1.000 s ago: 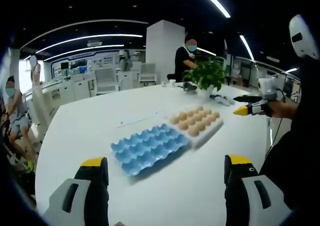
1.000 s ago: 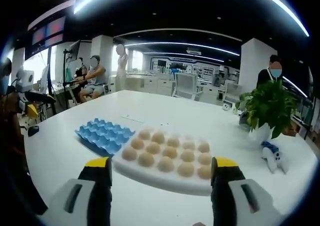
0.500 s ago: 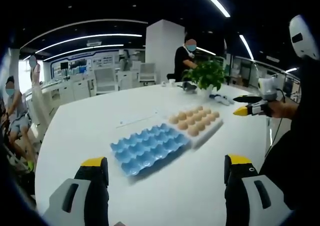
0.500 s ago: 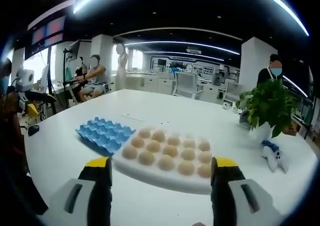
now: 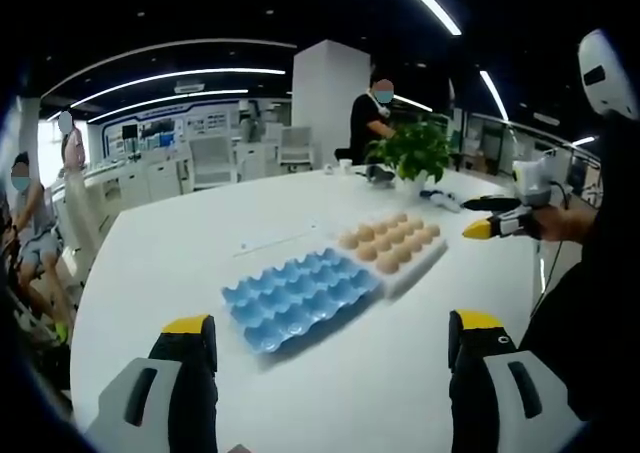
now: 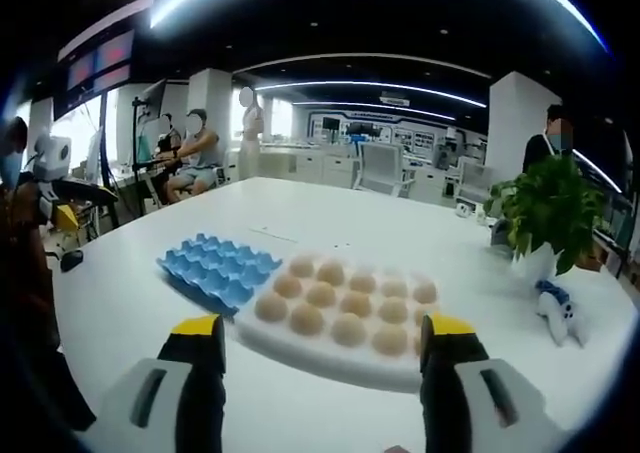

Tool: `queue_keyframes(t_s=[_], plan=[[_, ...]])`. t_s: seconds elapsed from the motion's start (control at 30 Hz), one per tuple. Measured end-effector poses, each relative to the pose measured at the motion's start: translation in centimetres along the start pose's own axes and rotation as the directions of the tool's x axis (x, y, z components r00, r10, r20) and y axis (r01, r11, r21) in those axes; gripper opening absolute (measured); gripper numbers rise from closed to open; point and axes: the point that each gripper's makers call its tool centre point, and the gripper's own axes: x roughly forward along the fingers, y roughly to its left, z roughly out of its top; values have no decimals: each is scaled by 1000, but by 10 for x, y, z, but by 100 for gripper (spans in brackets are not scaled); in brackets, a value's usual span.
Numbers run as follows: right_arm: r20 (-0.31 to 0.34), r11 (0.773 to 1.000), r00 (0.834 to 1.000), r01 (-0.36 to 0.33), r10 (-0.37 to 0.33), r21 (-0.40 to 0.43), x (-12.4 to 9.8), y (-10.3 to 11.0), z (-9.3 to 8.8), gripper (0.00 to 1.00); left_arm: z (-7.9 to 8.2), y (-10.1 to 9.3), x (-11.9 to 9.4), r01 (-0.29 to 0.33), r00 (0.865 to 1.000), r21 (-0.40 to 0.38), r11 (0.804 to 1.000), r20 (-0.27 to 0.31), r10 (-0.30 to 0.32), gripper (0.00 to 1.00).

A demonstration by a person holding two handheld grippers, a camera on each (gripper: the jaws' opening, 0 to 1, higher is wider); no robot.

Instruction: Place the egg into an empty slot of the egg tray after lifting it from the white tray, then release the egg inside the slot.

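Left gripper view: left tool (image 5: 325, 338) is hovering over the white surface (image 5: 180, 258), jaws spread wide, nothing between them. Blue egg tray (image 5: 298, 295) is lying ahead, slots bare, touching the white tray (image 5: 408, 261) packed with eggs (image 5: 390, 237). Right tool (image 5: 480, 229) is coming in from the right, near the white tray.

Right gripper view: right tool (image 6: 320, 335) is hanging just short of the white tray (image 6: 300, 348), jaws apart and gripping nothing. Eggs (image 6: 345, 298) are sitting in rows; egg tray (image 6: 220, 270) is lying beside it. Potted plant (image 6: 545, 213) is standing far right.

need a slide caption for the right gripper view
Open right gripper facing a white tray of eggs, empty blue egg tray beside it.
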Motion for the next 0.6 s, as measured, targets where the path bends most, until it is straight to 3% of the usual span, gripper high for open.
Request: queue_keyframes(t_s=[0.33,0.5,0.6], plan=[[28,995,995,-94,95,-35,50,43,3,68,-1,-1,2,7,1000,-1,1000,-4,-7,98],[39,990,990,-136,138,-44,81,59,2,42,-2,1,1,0,1000,-3,1000,-4,0,98],[7,986,988,-151,152,-71,101,66,-6,42,-3,3,-1,-6,1000,-7,1000,-4,6,98]])
